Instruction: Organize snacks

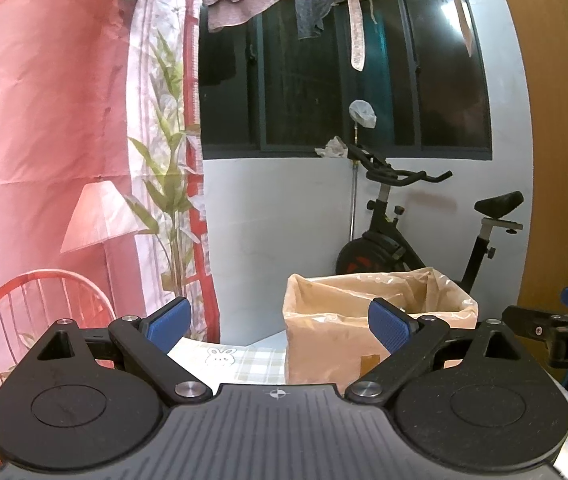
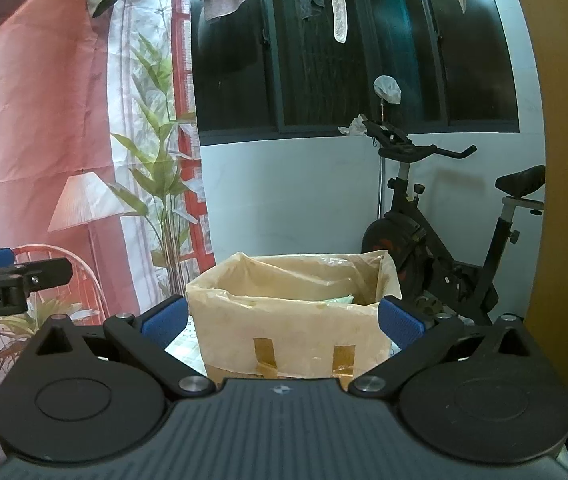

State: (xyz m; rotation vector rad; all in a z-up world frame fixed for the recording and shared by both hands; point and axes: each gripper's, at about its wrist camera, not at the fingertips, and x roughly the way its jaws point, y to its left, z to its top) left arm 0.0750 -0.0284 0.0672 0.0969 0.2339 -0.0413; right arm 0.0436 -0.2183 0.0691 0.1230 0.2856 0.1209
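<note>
Lined box (image 2: 292,320) sits ahead of both empty, spread tongs (image 2: 280,322).

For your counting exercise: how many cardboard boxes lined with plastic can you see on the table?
1. The lined cardboard box stands on the table straight ahead of both open grippers, in front of the exercise bike. Others may lie out of view.

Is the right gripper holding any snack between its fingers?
No, the right gripper is open and empty, with only the lined box seen beyond it.
</note>
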